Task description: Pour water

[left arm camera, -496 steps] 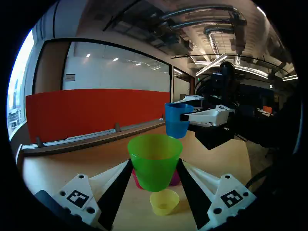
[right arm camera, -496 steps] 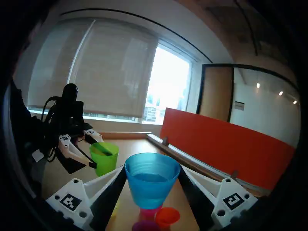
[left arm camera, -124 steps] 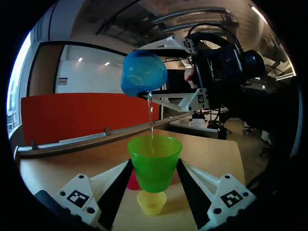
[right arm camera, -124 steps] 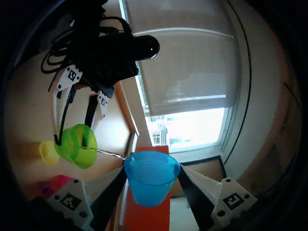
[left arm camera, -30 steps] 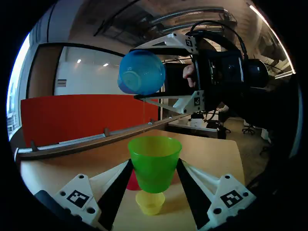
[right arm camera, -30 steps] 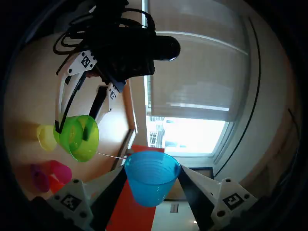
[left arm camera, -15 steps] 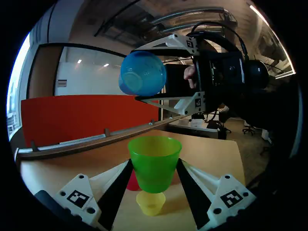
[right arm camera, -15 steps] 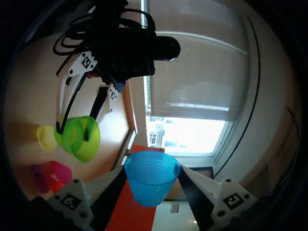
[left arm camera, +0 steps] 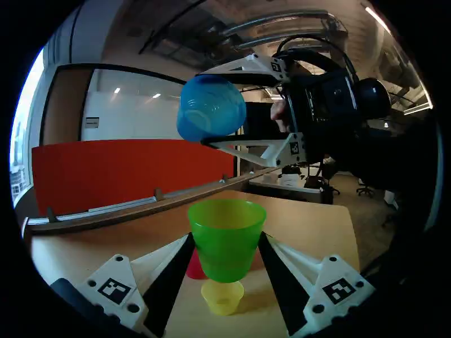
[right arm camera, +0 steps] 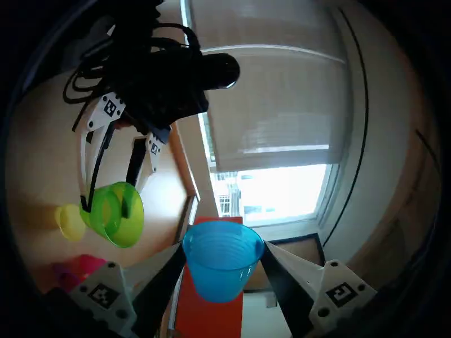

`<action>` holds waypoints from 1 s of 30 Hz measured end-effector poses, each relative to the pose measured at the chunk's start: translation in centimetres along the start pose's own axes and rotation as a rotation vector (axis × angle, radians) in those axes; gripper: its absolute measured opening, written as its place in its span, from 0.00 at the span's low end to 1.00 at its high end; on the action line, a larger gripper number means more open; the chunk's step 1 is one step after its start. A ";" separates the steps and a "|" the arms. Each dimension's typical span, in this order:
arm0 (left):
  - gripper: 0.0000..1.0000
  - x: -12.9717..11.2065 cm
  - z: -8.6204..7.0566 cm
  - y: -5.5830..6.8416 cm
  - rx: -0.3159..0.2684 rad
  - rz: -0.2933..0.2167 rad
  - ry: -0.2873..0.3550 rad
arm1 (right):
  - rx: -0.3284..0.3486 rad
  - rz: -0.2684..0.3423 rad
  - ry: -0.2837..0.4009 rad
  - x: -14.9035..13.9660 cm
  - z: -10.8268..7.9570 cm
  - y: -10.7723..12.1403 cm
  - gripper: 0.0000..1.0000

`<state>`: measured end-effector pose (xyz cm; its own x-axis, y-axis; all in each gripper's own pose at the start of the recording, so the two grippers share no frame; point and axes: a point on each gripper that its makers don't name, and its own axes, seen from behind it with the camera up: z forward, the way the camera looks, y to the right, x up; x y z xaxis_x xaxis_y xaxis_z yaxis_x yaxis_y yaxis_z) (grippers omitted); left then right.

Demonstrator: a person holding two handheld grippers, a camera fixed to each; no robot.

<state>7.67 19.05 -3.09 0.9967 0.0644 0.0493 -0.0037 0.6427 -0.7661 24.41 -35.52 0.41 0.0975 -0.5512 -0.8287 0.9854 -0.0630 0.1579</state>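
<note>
The left gripper (left arm camera: 226, 238) was closed snugly on the green cup (left arm camera: 226, 256), held upright over the wooden table (left arm camera: 313, 222) and a small yellow cup (left arm camera: 222, 297); the right gripper (right arm camera: 224, 247) pinched the blue cup (right arm camera: 221, 273) between both fingers, tipped sideways, above the green one and apart from it.

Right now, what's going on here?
A person holds a pair of tongs in each hand over a wooden table. The left tongs grip a green cup upright; the right tongs hold a blue cup tipped on its side above it. No water is falling between the cups at this moment. A small yellow cup stands on the table below the green one.
</note>
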 end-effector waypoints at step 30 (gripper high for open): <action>0.81 0.1 -0.2 -0.3 0.016 0.013 -0.014 | -0.056 0.820 0.024 -1.5 -1.3 -0.6 0.92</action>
<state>7.74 18.71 -2.95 0.9953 0.0835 0.0491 -0.0175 0.6536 -0.7566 23.82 -33.59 0.90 0.7920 -0.3862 -0.4728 0.6051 0.3938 0.6920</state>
